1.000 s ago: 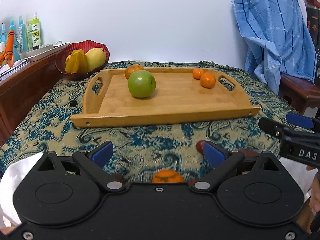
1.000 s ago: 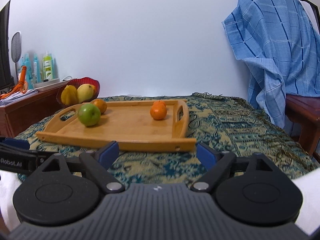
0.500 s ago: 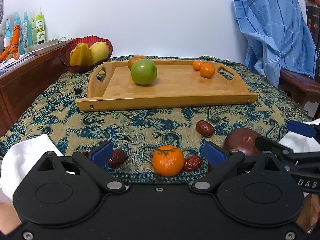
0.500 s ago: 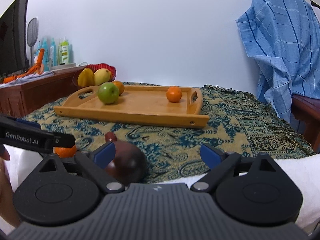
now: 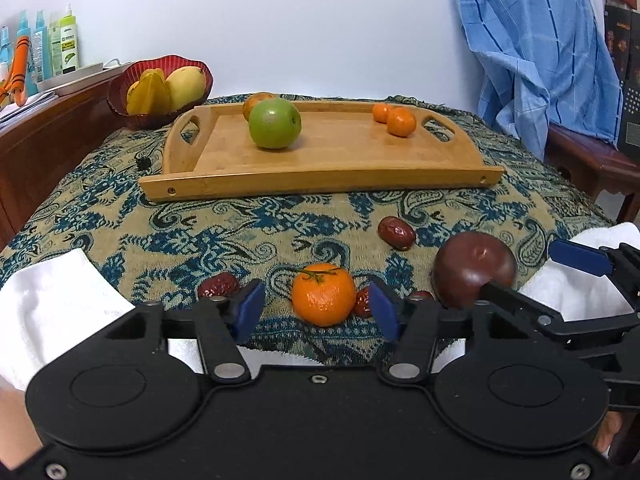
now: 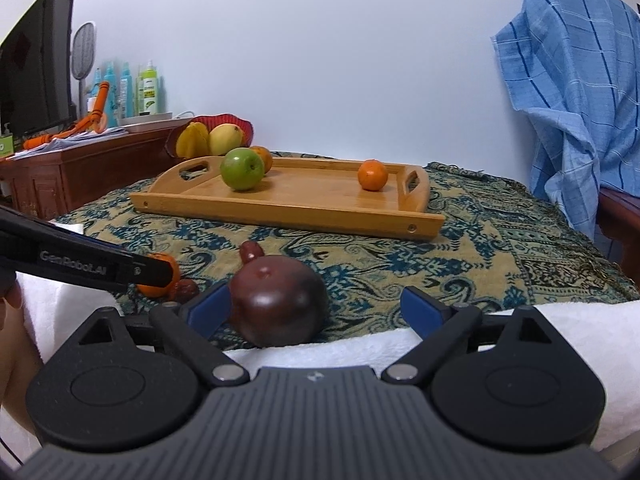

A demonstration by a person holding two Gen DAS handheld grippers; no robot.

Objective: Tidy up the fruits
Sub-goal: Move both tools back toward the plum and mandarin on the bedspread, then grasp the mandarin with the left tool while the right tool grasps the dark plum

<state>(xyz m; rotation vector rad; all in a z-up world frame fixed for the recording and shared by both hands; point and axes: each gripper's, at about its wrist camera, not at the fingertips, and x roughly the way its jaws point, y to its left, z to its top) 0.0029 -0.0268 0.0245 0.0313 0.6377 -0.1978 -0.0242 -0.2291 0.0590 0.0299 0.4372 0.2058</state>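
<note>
A wooden tray (image 5: pixel 320 176) (image 6: pixel 288 208) on the patterned cloth holds a green apple (image 5: pixel 274 123) (image 6: pixel 242 169) and small oranges (image 5: pixel 401 121) (image 6: pixel 372 175). On the cloth near me lie a tangerine (image 5: pixel 323 294), several red dates (image 5: pixel 396 233), and a dark red round fruit (image 5: pixel 473 269) (image 6: pixel 280 300). My left gripper (image 5: pixel 316 308) is open, its blue pads either side of the tangerine, not touching. My right gripper (image 6: pixel 320 308) is open, the dark fruit against its left pad.
A red bowl (image 5: pixel 160 92) with yellow fruit stands at the back left beside a wooden cabinet (image 5: pixel 44 132) with bottles. A blue cloth (image 5: pixel 536 56) hangs over a chair at right. White towels (image 5: pixel 52 304) (image 6: pixel 440 344) lie at the near table edge.
Both grippers have drawn back and down toward the near table edge. The tangerine, dates and dark fruit came into view; the tangerine now sits between my left pads, the dark fruit between my right.
</note>
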